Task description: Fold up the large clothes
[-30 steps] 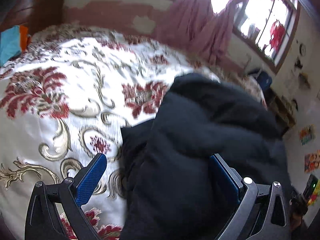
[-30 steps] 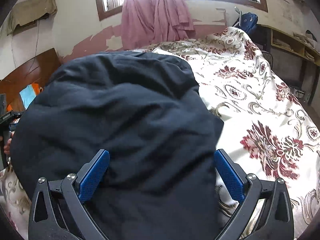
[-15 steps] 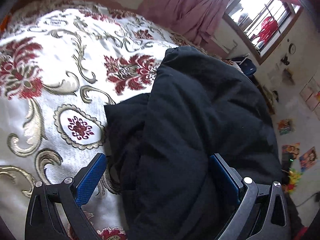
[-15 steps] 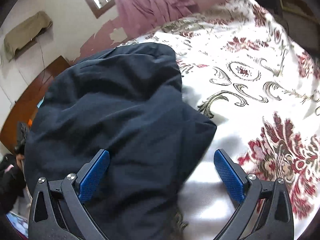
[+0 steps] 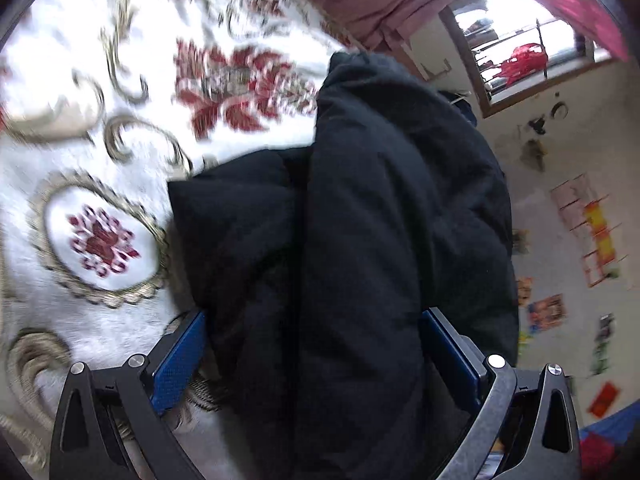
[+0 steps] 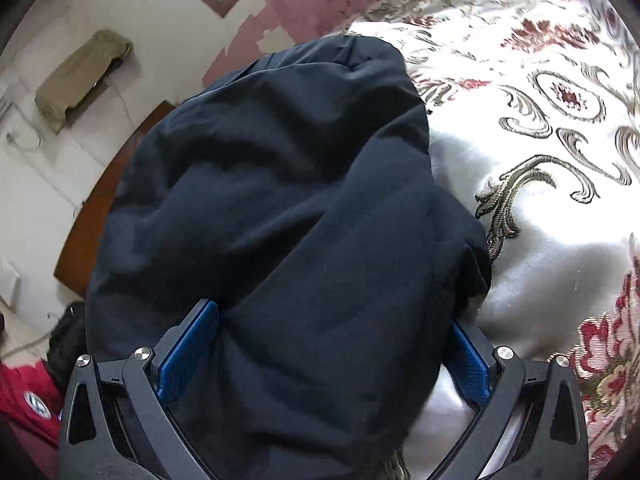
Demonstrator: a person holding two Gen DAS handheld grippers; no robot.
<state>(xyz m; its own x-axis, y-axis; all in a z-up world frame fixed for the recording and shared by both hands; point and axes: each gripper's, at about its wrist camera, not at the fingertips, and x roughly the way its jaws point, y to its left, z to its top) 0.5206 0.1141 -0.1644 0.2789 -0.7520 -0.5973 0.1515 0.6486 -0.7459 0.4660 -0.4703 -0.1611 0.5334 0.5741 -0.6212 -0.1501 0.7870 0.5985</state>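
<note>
1. Object: a large, padded, dark navy-black garment [image 5: 384,216] lies bunched on a white bedspread with red floral and gold scroll embroidery [image 5: 100,200]. It is doubled on itself, with a lower layer poking out to one side under the thicker top fold.
2. Left gripper [image 5: 316,360]: blue-padded fingers [image 5: 180,364] stand moderately wide, with a thick roll of the dark cloth filling the gap between them. The cloth meets the pad on one side; the other pad looks just clear of it. Whether they are clamping cannot be told.
3. Right gripper [image 6: 324,356]: same picture. Fabric fills the span between both blue pads [image 6: 188,356], and the fingers appear to be closing on or holding a bulky bundle [image 6: 280,200]; firm grip not confirmed.
4. Position: the garment sits near the bed's edge. The floor and wall posters [image 5: 592,232] are visible beyond it in the left view, and a wooden headboard [image 6: 104,208] behind it in the right view.
5. Risk A: the padded cloth is thick and springy; a grip on the outer layer alone could let inner layers slide out, undoing the fold.
6. Risk B: uneven lift between the two grippers would skew the fold line, leaving the protruding lower layer misaligned.
7. Risk C: dragging toward the near edge could tip the bundle off the bed.
8. Risk D: the left view is motion-blurred; fast motion may fling loose cloth.
</note>
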